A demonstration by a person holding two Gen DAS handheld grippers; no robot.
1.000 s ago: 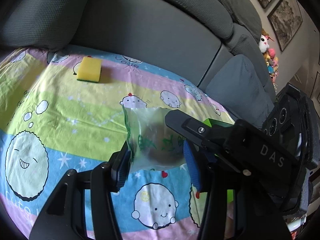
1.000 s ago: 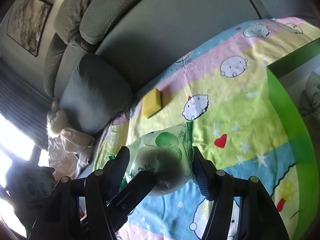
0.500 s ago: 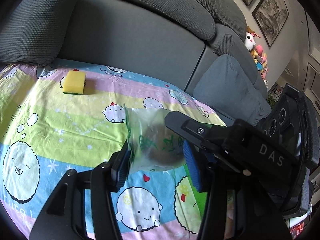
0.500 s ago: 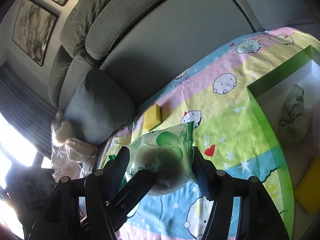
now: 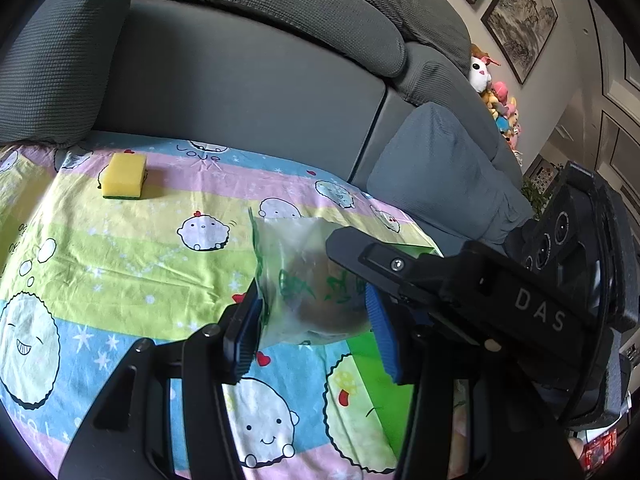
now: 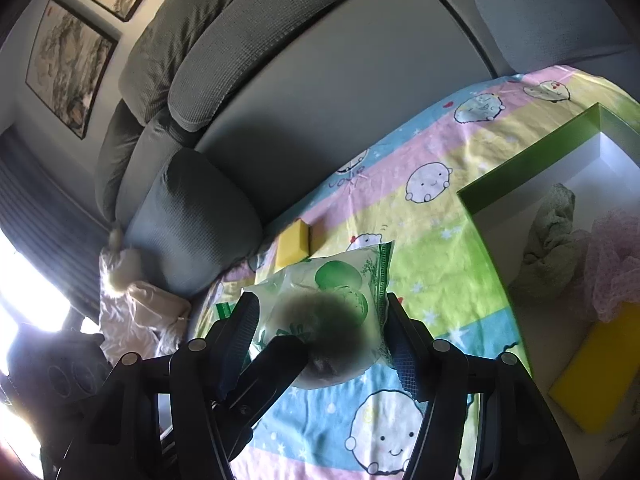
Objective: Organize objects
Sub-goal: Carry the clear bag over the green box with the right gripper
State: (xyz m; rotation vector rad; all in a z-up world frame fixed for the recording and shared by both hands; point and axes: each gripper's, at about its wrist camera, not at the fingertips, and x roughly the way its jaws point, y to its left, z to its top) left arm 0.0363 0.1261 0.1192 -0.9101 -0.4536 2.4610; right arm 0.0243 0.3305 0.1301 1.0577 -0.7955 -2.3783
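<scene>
A clear plastic packet (image 5: 312, 280) with green print and a dark round thing inside hangs above the cartoon blanket. My left gripper (image 5: 312, 326) is shut on it, blue pads pressing its two sides. My right gripper (image 6: 320, 338) is shut on the same packet (image 6: 340, 284) from another side. In the left wrist view one right finger (image 5: 360, 248) crosses in front of the packet. In the right wrist view a left finger (image 6: 276, 364) reaches in from the lower left. A yellow sponge (image 5: 122, 180) lies on the blanket near the sofa back.
A green box (image 6: 520, 160) with a white inside stands on the blanket at right. It holds a green cloth (image 6: 552, 240), a pink mesh puff (image 6: 616, 264) and a yellow sponge (image 6: 592, 376). The grey sofa back (image 5: 240, 80) and cushions ring the blanket.
Both grippers have drawn back and risen a little with the packet still held. The loose sponge now looks farther off. The green box has come fully into the right wrist view.
</scene>
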